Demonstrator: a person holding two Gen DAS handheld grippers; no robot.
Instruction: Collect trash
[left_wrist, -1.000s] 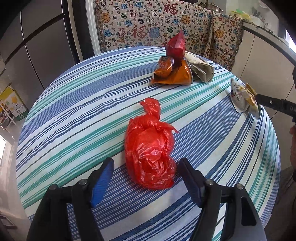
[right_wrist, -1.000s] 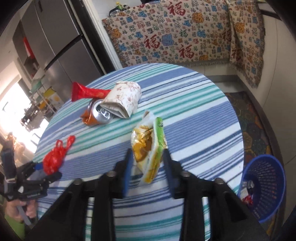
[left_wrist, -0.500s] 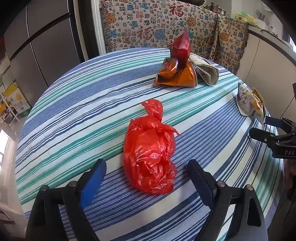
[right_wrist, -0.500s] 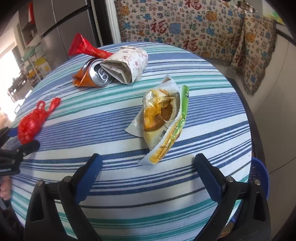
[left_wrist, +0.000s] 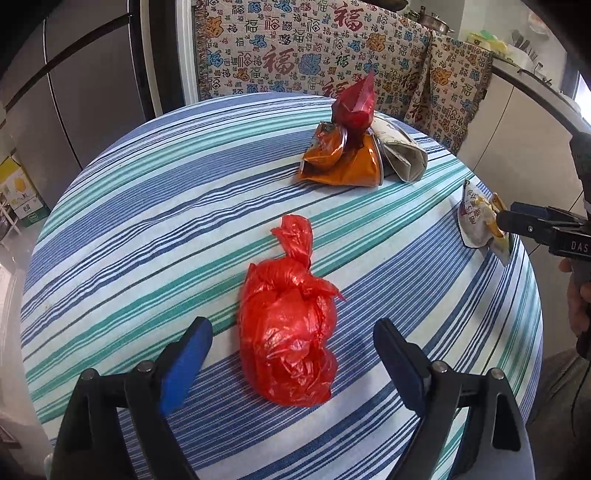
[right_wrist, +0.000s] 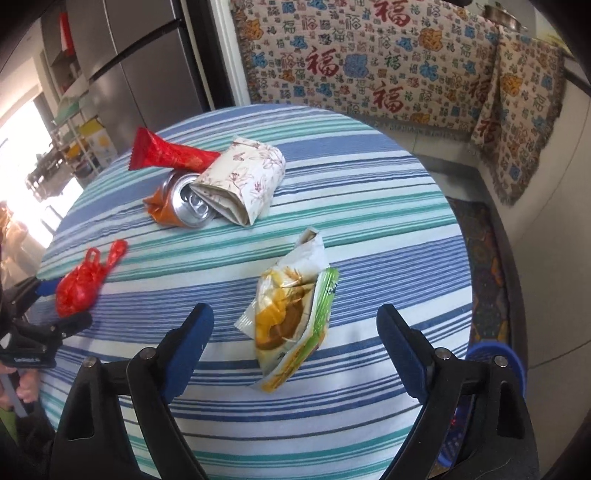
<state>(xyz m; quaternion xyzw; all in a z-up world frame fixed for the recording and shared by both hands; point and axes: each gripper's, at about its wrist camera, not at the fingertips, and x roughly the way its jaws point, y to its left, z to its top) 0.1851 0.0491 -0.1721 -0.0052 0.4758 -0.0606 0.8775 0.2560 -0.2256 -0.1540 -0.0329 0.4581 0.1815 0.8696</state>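
A knotted red plastic bag (left_wrist: 288, 328) lies on the striped round table (left_wrist: 147, 229). My left gripper (left_wrist: 291, 354) is open, its jaws on either side of the bag without touching it. A yellow-green snack wrapper (right_wrist: 291, 314) lies near the table's right edge. My right gripper (right_wrist: 293, 343) is open wide around the wrapper, apart from it. The red bag also shows in the right wrist view (right_wrist: 81, 284), and the wrapper in the left wrist view (left_wrist: 476, 221).
A pile sits at the far side: a crushed orange can (right_wrist: 181, 203), a red wrapper (right_wrist: 166, 155) and a folded floral paper (right_wrist: 243, 181). A blue basket (right_wrist: 495, 362) stands on the floor right of the table. A patterned cloth-covered sofa (right_wrist: 369, 66) stands behind.
My right gripper let go of the snack wrapper, which now lies on the table, and opened wide. My left gripper opened wider and drew back slightly from the red bag.
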